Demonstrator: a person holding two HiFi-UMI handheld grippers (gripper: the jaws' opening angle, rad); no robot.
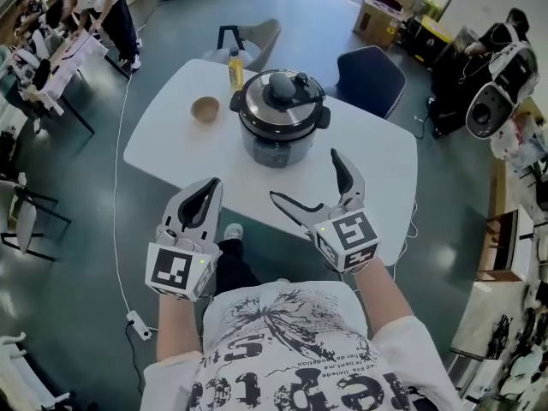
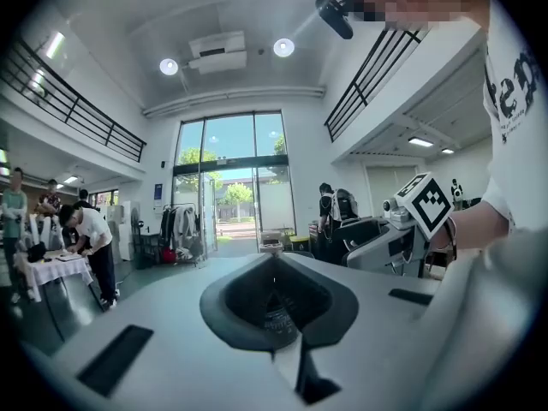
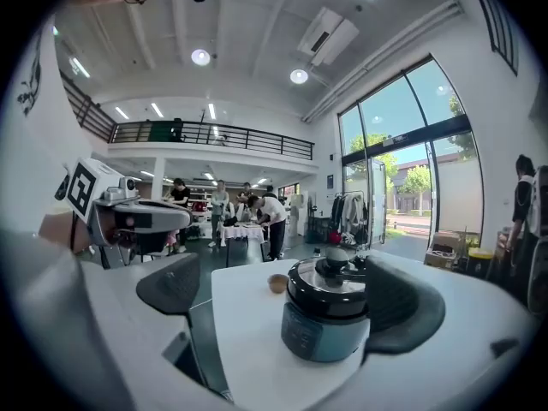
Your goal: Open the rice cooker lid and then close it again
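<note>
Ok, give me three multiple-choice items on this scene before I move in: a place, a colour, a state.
1. Where is the small tan round bowl?
A. On the white table, at the left of the round black-lidded rice cooker in the head view, apart from it.
B. On a chair.
C. On the floor.
2. What colour is the bottle behind the cooker?
A. Green.
B. Yellow.
C. Red.
3. The cooker's black lid is:
A. Raised.
B. Taken off.
C. Shut.

A: bare table shows between bowl and cooker.
B: the bottle's body is yellow.
C: the lid sits flat on the pot.
</note>
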